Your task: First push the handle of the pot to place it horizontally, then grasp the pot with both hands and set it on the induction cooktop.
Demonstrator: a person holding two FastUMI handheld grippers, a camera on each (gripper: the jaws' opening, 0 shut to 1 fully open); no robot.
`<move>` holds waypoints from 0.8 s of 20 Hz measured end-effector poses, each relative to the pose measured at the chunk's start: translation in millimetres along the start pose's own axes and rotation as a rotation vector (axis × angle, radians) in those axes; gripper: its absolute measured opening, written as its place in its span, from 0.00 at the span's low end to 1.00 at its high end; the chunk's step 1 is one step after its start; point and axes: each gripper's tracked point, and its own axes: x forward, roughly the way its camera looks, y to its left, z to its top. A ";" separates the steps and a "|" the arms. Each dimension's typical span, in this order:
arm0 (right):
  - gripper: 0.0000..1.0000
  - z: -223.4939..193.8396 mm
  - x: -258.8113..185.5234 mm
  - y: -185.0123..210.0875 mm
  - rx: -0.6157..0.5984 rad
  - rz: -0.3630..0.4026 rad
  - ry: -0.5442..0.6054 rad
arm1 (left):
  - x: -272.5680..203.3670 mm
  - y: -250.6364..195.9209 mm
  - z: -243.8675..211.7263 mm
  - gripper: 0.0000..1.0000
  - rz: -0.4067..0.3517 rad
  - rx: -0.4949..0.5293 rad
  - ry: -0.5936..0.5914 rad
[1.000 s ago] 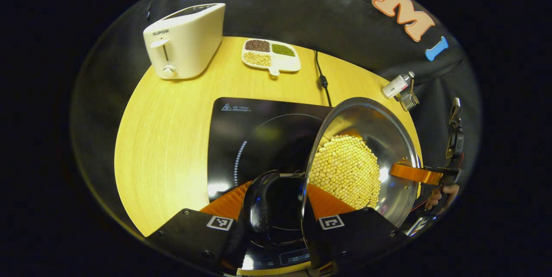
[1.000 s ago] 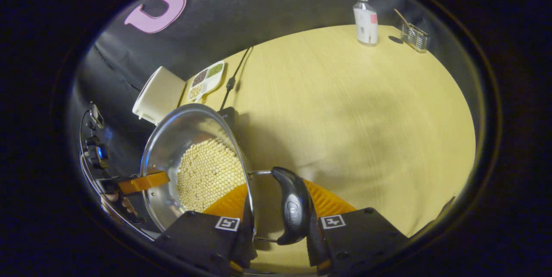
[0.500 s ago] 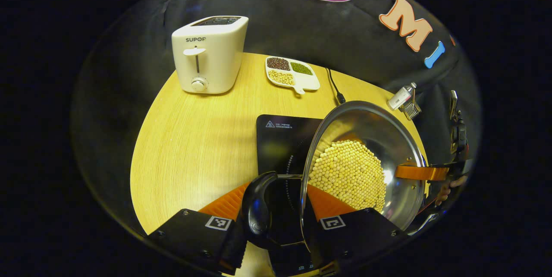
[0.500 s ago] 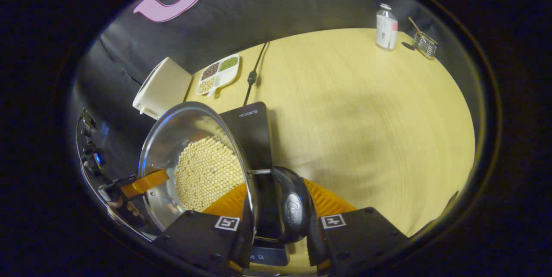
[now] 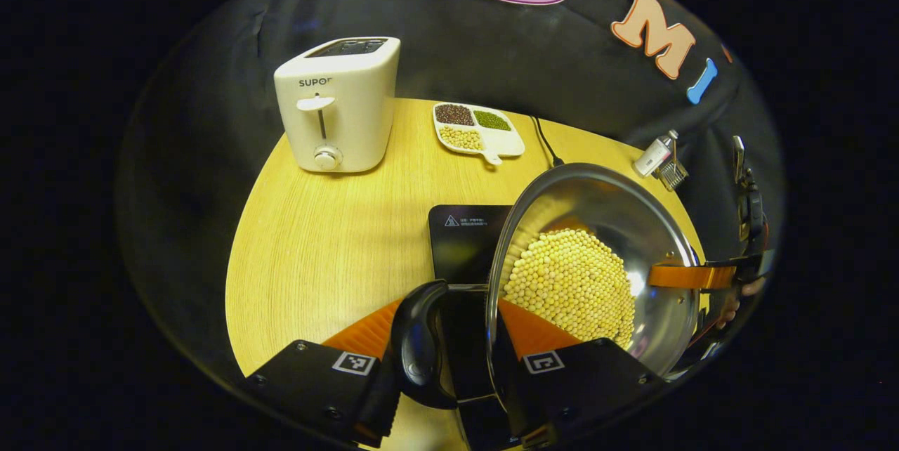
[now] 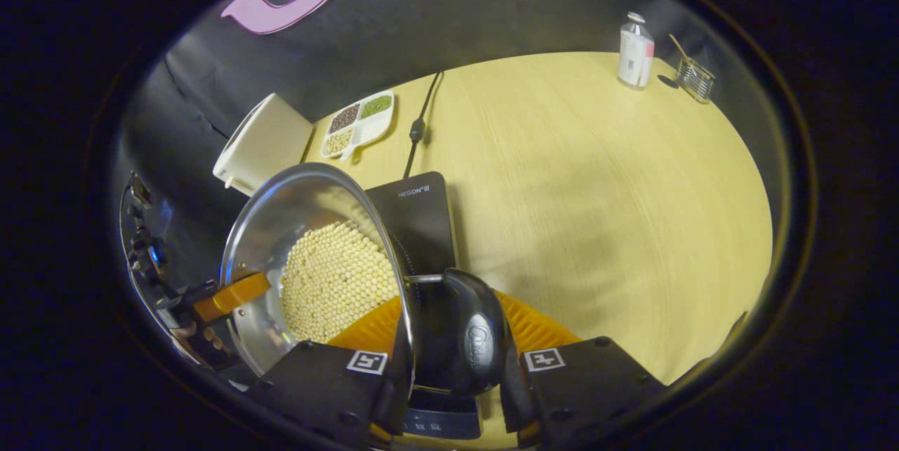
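A steel pot holding pale beans hangs between both grippers over the black induction cooktop. My left gripper is shut on the pot's black side handle, one finger inside the rim and one outside the handle. In the right gripper view the same pot sits at the left, and my right gripper is shut on its other black handle. The cooktop shows under that handle. Each view shows the opposite gripper across the pot, the right gripper and the left gripper.
On the wooden table stand a white toaster, a divided dish of beans, the cooktop's cable, a small bottle and a wire holder. A wide stretch of table lies to the pot's right.
Both grippers have carried the pot leftward over the cooktop. The cooktop now lies mostly beneath the pot in the left gripper view and has emerged under the handle in the right gripper view.
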 end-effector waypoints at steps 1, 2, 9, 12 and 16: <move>0.49 1.3 -0.7 0.8 0.000 0.003 -0.005 | 1.2 -0.7 -0.6 0.61 0.005 -0.005 0.000; 0.49 1.8 -0.6 2.3 0.003 0.006 -0.011 | 2.3 1.3 -1.0 0.64 0.026 0.000 0.002; 0.53 10.2 -7.4 4.1 -0.003 0.003 -0.055 | -5.8 4.0 18.0 0.77 0.112 0.110 -0.057; 0.76 15.8 -14.3 3.8 0.019 0.022 -0.067 | -8.4 9.2 19.1 0.78 0.133 0.090 -0.067; 0.93 20.3 -21.8 -0.5 0.004 0.002 -0.112 | -14.9 13.2 25.5 0.90 0.171 0.081 -0.115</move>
